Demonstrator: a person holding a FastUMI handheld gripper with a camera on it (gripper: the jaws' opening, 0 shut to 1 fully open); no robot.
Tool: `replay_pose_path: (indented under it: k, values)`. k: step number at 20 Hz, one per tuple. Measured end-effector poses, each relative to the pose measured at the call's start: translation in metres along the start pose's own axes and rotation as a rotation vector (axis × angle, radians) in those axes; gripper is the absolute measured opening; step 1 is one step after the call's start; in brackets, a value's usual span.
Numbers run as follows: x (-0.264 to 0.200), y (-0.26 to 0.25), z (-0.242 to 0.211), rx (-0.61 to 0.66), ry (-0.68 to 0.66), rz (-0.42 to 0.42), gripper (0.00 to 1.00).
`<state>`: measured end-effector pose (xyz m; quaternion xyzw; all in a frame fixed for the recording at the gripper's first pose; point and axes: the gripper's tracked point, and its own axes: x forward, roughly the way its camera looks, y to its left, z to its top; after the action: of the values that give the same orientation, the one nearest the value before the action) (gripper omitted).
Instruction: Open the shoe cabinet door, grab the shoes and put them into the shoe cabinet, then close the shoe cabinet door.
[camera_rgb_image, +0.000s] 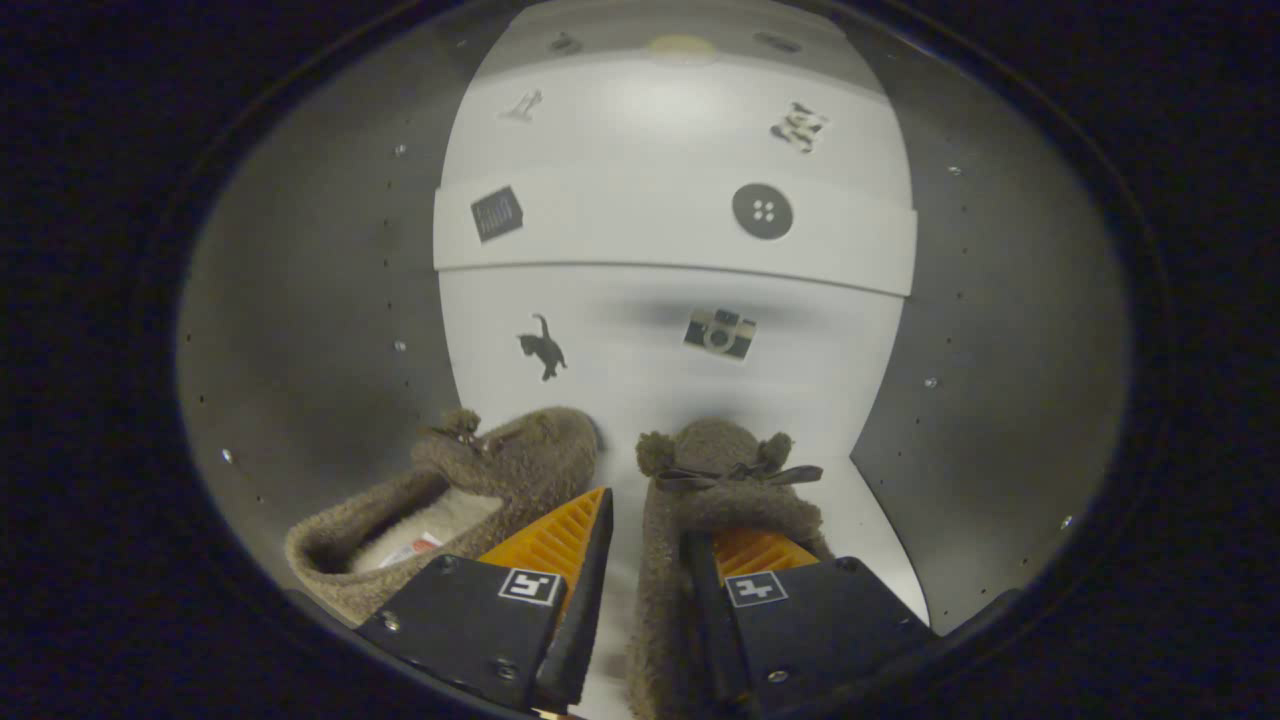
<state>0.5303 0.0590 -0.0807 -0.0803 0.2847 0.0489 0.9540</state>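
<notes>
Gripper (645, 560) fingers clamp right slipper's (725, 480) side wall, toe pointing into the cabinet (300, 300).

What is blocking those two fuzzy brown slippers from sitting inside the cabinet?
Nothing visible. Both fuzzy brown slippers already rest on the white cabinet shelf inside: the left slipper just beyond the left finger, the right slipper with its side wall between the fingers of the gripper. Whether the fingers press it is unclear.

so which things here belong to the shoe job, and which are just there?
Job:
- right slipper, one side wall between the gripper jaws
- left slipper, beside it
- shoe cabinet around them

Just there:
- button sticker
- cat sticker
- camera sticker
</notes>
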Motion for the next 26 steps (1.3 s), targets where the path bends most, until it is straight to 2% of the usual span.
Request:
replay_pose_path:
  k: [6,11,15,17,22,25,26]
  values:
    - [-0.002,0.004,-0.007,-0.031,0.062,-0.003,0.49]
    - [-0.018,-0.004,-0.004,-0.053,0.083,-0.059,0.5]
    - [-0.045,-0.003,0.009,-0.027,0.022,-0.058,0.51]
    - [-0.063,0.003,0.015,0.003,-0.027,-0.025,0.52]
    - [-0.103,0.003,0.015,-0.02,-0.092,-0.02,0.73]
    - [-0.125,0.012,0.013,-0.02,-0.116,-0.001,0.8]
    - [-0.135,0.013,0.013,0.004,-0.13,-0.005,0.8]
